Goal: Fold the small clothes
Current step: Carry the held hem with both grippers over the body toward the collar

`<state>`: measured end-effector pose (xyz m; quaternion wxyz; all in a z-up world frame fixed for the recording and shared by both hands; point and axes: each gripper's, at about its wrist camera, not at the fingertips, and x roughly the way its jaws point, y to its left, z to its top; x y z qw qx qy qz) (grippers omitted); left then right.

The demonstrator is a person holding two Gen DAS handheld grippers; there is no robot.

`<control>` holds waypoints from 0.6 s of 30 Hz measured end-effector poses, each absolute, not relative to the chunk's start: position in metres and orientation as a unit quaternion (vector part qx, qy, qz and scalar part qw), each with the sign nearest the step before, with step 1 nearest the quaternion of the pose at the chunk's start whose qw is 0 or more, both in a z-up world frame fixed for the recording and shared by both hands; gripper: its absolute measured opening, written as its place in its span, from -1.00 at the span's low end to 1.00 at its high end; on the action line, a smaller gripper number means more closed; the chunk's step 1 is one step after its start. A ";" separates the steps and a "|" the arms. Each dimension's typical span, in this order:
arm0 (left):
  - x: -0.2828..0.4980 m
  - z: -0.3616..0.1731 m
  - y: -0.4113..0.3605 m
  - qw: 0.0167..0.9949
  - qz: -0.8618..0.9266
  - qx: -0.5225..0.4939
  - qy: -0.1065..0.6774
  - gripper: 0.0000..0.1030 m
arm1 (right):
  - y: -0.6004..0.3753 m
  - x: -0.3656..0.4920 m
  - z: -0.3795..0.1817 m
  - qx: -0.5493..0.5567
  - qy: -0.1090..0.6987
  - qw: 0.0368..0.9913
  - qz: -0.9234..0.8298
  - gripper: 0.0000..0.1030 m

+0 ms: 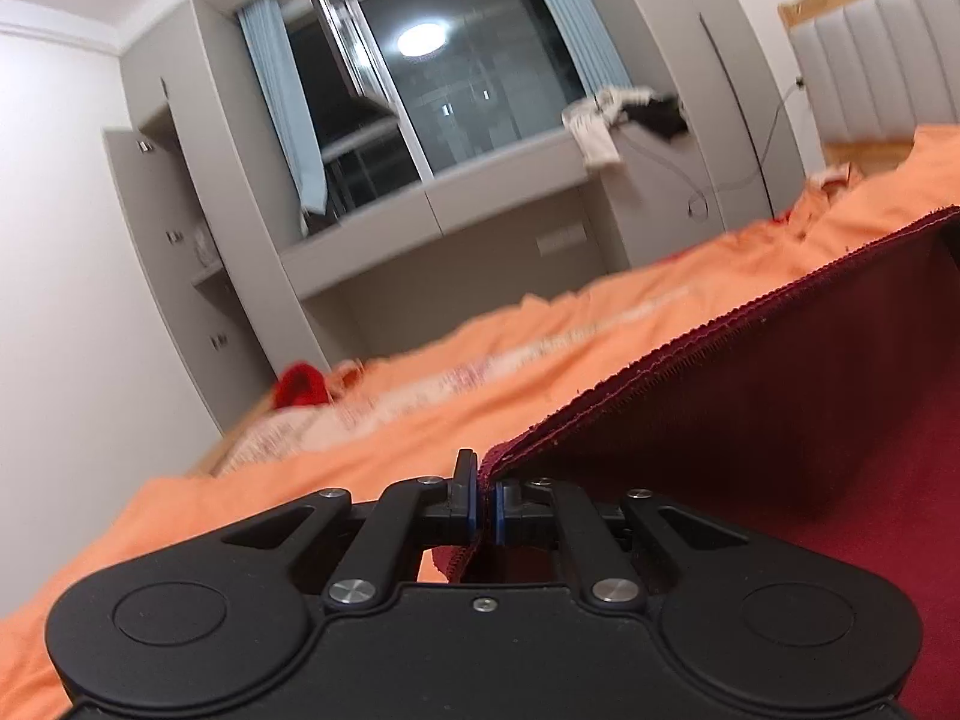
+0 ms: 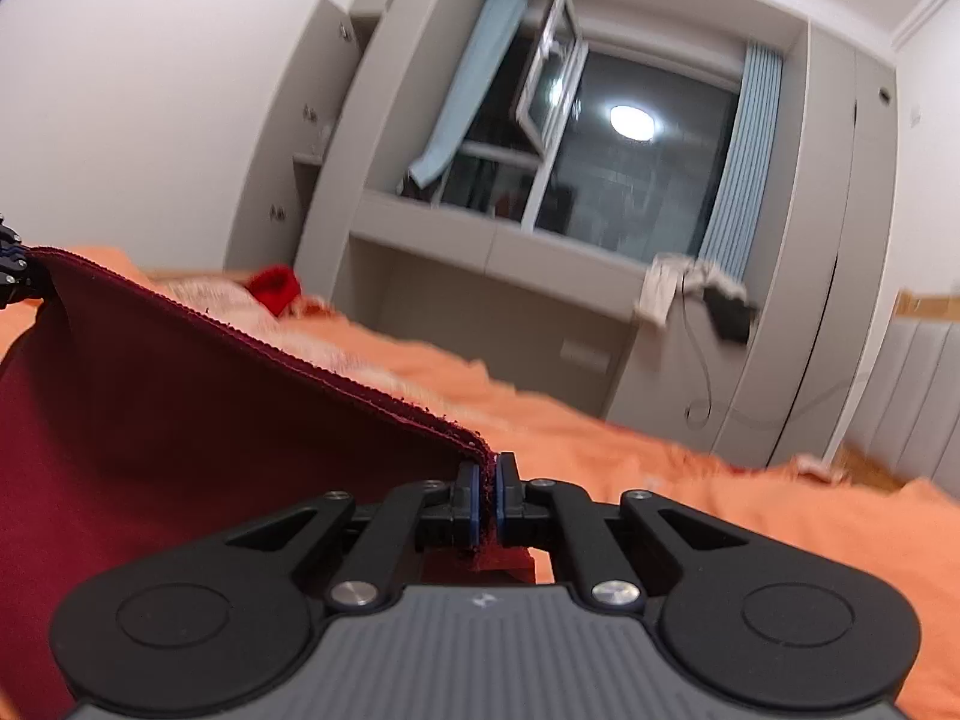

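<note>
A dark red garment (image 1: 780, 420) with a ribbed hem hangs stretched between my two grippers above an orange bedspread (image 1: 420, 414). My left gripper (image 1: 483, 495) is shut on the garment's left corner. My right gripper (image 2: 487, 495) is shut on its right corner, and the cloth (image 2: 180, 420) spreads away to the left. The left gripper (image 2: 12, 276) shows at the far left edge of the right wrist view, holding the other corner. The hem runs taut between the two corners.
The orange bedspread (image 2: 660, 480) covers the bed below. A small bright red item (image 1: 298, 385) lies at the bed's far end; it also shows in the right wrist view (image 2: 275, 287). Grey cabinets and a window (image 1: 456, 90) stand behind. A padded headboard (image 1: 876, 60) is at the right.
</note>
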<state>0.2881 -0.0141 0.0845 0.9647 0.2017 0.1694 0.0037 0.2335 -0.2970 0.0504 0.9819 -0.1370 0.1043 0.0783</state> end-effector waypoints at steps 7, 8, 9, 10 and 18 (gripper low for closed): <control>0.345 0.042 -0.004 0.958 -0.003 0.165 0.236 -0.89 | -0.303 0.297 0.008 -0.106 0.173 0.975 0.092 -0.90; 0.349 0.034 -0.002 0.956 -0.003 0.160 0.244 -0.88 | -0.305 0.304 0.005 -0.107 0.181 0.973 0.094 -0.90; 0.354 0.028 0.000 0.955 -0.003 0.156 0.252 -0.88 | -0.304 0.309 0.000 -0.111 0.188 0.971 0.095 -0.90; 0.358 0.022 0.002 0.955 0.000 0.152 0.256 -0.88 | -0.304 0.313 -0.002 -0.114 0.193 0.970 0.095 -0.90; 0.388 -0.003 0.012 0.940 -0.005 0.123 0.319 -0.70 | -0.291 0.328 -0.024 -0.133 0.226 0.961 0.087 -0.87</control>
